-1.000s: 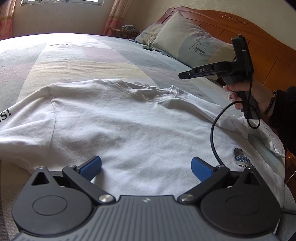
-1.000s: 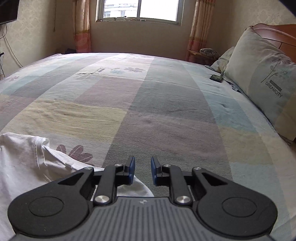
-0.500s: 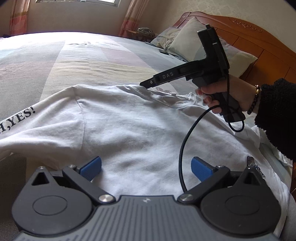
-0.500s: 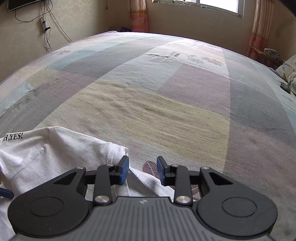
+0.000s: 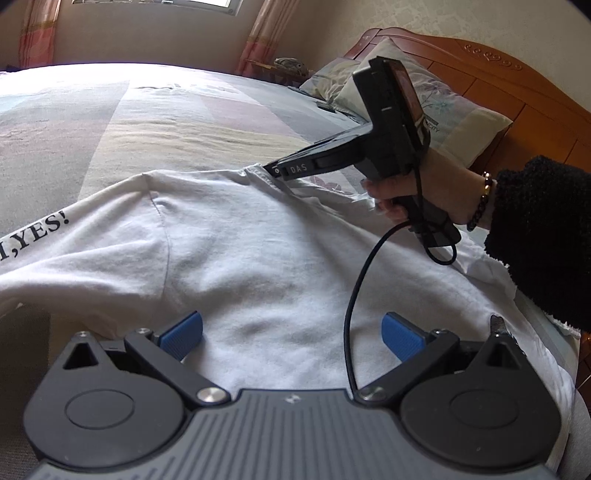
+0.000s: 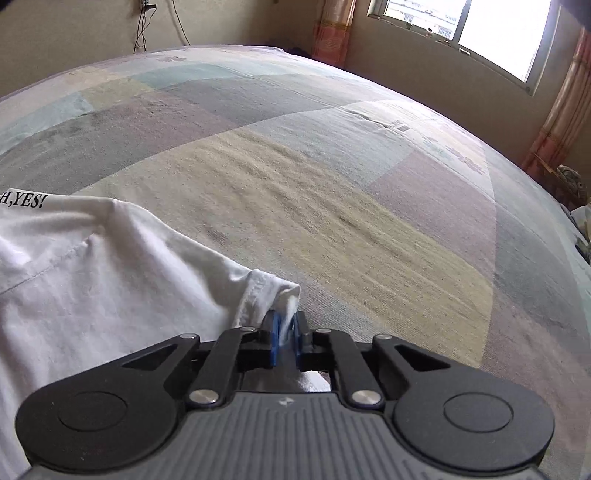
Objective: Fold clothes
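On a patchwork-covered bed (image 6: 332, 192), a limp white T-shirt (image 5: 258, 258) lay spread as the right tool (image 6: 286, 326) was closing on its ribbed collar, a firm edge to grip, while the left tool (image 5: 291, 332) hovered wide and empty.

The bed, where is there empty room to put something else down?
Most of the bed is bare: the wide checked cover from the white T-shirt out toward the window and curtains. It is crowded on the near side, where the shirt lies spread with the right hand-held gripper closing on its collar, and by the headboard, where the pillows sit.
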`<state>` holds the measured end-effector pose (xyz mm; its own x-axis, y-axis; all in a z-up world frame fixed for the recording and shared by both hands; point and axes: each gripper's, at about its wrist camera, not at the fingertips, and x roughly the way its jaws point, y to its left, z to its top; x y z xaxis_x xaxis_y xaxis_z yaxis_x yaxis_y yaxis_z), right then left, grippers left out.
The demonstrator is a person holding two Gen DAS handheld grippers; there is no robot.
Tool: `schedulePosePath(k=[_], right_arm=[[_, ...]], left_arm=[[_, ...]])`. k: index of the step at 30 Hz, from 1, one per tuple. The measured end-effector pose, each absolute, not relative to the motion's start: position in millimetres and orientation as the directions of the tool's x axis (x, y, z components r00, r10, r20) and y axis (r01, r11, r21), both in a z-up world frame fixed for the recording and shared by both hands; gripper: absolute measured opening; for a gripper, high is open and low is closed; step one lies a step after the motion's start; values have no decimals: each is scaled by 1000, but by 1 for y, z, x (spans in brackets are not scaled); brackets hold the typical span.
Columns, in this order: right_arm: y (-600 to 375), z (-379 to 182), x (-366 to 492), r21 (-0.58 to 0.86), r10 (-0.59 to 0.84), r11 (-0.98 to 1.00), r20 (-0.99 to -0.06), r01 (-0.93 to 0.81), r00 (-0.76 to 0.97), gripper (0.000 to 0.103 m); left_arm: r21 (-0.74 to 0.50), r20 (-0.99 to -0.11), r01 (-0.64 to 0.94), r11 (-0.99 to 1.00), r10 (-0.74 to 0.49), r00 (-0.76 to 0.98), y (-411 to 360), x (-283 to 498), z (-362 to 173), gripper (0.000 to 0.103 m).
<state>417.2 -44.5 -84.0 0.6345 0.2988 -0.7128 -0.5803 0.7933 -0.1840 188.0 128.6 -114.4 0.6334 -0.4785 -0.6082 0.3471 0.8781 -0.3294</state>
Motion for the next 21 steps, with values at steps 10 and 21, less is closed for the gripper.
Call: schedulePosePath(k=[10, 21], right_arm=[[-88, -45, 393, 27, 318, 880, -776, -474, 545, 64], [-144, -71, 429, 175, 298, 950, -759, -260, 579, 65]], left_arm=[[-343, -605, 344, 874, -486, 631, 130, 189, -114, 102], [-343, -600, 348, 872, -489, 634, 130, 189, -115, 102]])
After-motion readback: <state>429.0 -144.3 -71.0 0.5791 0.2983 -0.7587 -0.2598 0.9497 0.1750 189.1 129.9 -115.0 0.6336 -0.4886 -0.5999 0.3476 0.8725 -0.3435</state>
